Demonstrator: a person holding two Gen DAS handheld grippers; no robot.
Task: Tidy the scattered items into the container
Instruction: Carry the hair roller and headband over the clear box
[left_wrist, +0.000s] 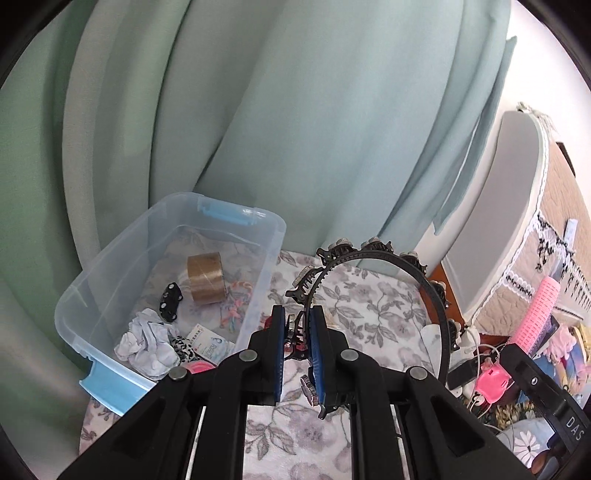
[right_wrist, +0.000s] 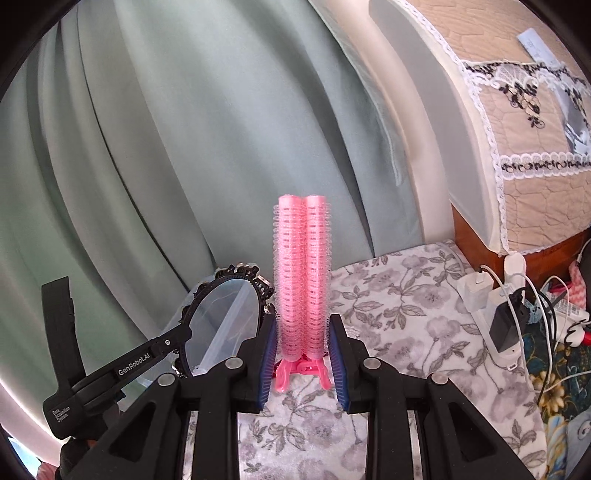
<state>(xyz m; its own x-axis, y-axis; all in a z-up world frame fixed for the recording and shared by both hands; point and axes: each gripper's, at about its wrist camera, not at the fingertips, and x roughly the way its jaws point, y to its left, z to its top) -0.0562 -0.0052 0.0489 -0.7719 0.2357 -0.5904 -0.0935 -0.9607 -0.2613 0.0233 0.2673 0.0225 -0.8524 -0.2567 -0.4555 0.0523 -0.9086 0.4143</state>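
The headband (left_wrist: 406, 273), a black hoop studded with small toothed clips, is held up off the floral cloth (left_wrist: 369, 306) by the left gripper (left_wrist: 297, 332), whose blue pads are clenched on one end of it. The hoop arcs up and to the right, clear of the cloth. The bin (left_wrist: 266, 266), clear plastic with blue latches, sits just to the left of that gripper on the same cloth. In it lie a roll of brown tape (left_wrist: 205, 277), a black clip (left_wrist: 170, 301), crumpled white cloth (left_wrist: 147, 341), a small printed packet (left_wrist: 208, 343) and coloured bands (left_wrist: 232, 310).

The right gripper (right_wrist: 303, 354) grasps the pink roller clip (right_wrist: 302, 273) near its base, so the two bristly rollers stand upright between the pads, above the cloth. In that view the headband (right_wrist: 225, 314) and the left gripper's body show low on the left, with the bin behind them.

Green curtains (left_wrist: 258, 110) hang behind everything. To the right, chargers and white cables (right_wrist: 509, 306) crowd the cloth's edge, near a lace-trimmed cover (right_wrist: 535, 110).
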